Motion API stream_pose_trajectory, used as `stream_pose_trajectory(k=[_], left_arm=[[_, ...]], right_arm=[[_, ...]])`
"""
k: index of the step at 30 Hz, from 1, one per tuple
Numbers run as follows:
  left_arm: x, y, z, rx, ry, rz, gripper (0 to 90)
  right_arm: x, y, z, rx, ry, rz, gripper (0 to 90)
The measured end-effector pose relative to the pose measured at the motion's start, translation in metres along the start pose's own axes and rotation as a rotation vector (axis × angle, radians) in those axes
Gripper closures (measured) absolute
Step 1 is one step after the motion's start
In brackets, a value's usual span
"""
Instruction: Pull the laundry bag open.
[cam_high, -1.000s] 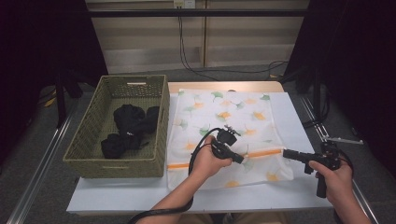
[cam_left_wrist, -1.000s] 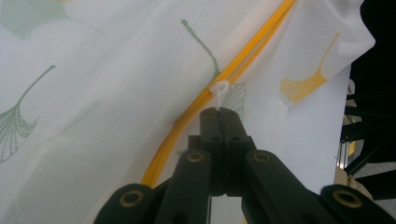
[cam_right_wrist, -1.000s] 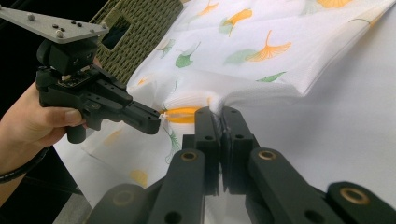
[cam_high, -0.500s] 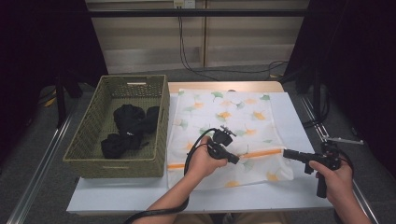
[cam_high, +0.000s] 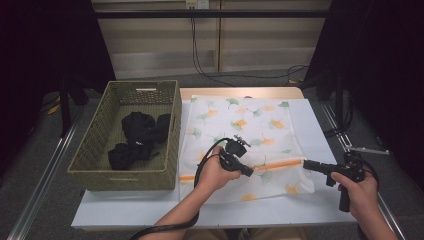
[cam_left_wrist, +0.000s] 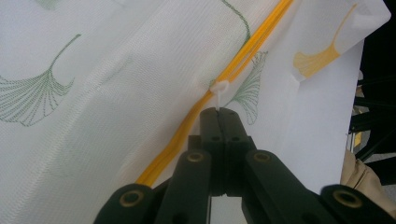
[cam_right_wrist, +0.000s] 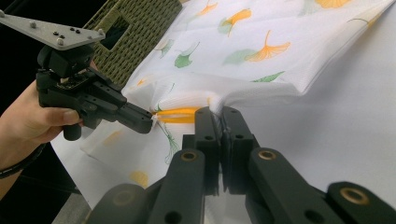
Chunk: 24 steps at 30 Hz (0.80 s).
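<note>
- Lay flat on the white tabletop (cam_high: 320, 125), right beside the wicker basket (cam_high: 100, 150): a white mesh laundry bag (cam_high: 245, 130) printed with green and orange leaves.
- Ran across the bag's near end: an orange zipper (cam_high: 280, 164).
- Left gripper (cam_left_wrist: 218, 111): fingers (cam_left_wrist: 210, 130) pressed together, pinching the small white zipper pull (cam_left_wrist: 218, 91).
- In the high view, sat over the middle of the zipper line, in the left hand (cam_high: 212, 172).
- Right gripper (cam_right_wrist: 220, 112): fingers (cam_right_wrist: 236, 135) clamped on the bag's fabric at the zipper's end.
- Bunched up into folds there, the mesh between the two grippers.
- In the high view, reached in from the bag's right edge, level over the tabletop.
- Inside the basket: dark clothes (cam_high: 137, 137), heaped.
</note>
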<state>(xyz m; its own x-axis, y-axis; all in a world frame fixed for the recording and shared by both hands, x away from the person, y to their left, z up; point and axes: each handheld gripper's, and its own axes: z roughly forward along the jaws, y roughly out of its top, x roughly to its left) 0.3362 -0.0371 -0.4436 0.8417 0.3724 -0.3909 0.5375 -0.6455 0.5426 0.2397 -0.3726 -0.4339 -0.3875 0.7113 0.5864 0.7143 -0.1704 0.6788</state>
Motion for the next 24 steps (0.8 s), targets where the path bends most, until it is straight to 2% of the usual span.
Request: stream_pose_trajectory(k=[2,3,4,5,9,10,12,13,14,15,17,18,19,20,23,24], left_arm=[[0.0,-0.001,0.0,0.006,0.013,0.001,90.0],[0.0,-0.001,0.0,0.005,0.005,-0.013,90.0],[0.002,-0.001,-0.001,0.011,0.016,0.003,90.0],[0.001,-0.002,-0.001,0.005,0.003,-0.013,90.0],[0.002,-0.003,-0.002,0.009,0.017,-0.002,90.0],[0.004,-0.004,-0.003,0.009,0.006,0.001,90.0],[0.003,-0.004,-0.004,0.018,0.019,-0.013,90.0],[0.004,-0.005,-0.003,0.01,0.016,-0.012,90.0],[0.004,-0.006,-0.002,-0.007,0.012,-0.028,90.0],[0.006,-0.006,-0.004,0.013,0.015,-0.005,90.0],[0.007,-0.007,-0.005,0.02,0.021,-0.012,90.0],[0.007,-0.008,-0.005,0.011,0.021,-0.03,90.0],[0.009,-0.008,-0.007,0.032,0.018,-0.02,90.0],[0.01,-0.009,-0.007,0.029,0.021,-0.009,90.0],[0.01,-0.011,-0.008,0.015,0.026,-0.039,90.0],[0.012,-0.012,-0.009,0.027,0.028,-0.019,90.0]], right_arm=[[0.0,0.0,0.0,0.0,0.0,0.0,87.3],[0.0,0.0,0.0,0.0,-0.002,0.0,87.2],[0.0,0.0,0.0,0.001,0.0,0.0,87.3],[0.0,0.0,-0.001,0.0,0.001,0.001,87.2],[0.0,0.0,-0.001,0.0,-0.002,0.003,87.3],[0.0,0.0,-0.001,0.0,-0.002,0.002,87.2],[0.0,0.0,-0.001,-0.006,-0.009,-0.001,87.3],[0.0,0.0,-0.001,-0.01,-0.009,-0.006,87.3],[0.0,0.0,-0.001,-0.014,-0.015,-0.007,87.3],[0.0,0.0,-0.002,-0.016,-0.014,-0.004,87.3],[0.0,0.0,-0.002,-0.016,-0.009,-0.002,87.2],[-0.001,0.0,-0.002,-0.016,-0.013,0.0,87.2],[-0.001,0.0,-0.002,-0.015,-0.015,0.001,87.3],[-0.001,0.0,-0.002,-0.017,-0.016,0.001,87.2],[-0.002,0.0,-0.002,-0.018,-0.017,-0.001,87.3],[-0.002,0.0,-0.002,-0.018,-0.015,0.003,87.3]])
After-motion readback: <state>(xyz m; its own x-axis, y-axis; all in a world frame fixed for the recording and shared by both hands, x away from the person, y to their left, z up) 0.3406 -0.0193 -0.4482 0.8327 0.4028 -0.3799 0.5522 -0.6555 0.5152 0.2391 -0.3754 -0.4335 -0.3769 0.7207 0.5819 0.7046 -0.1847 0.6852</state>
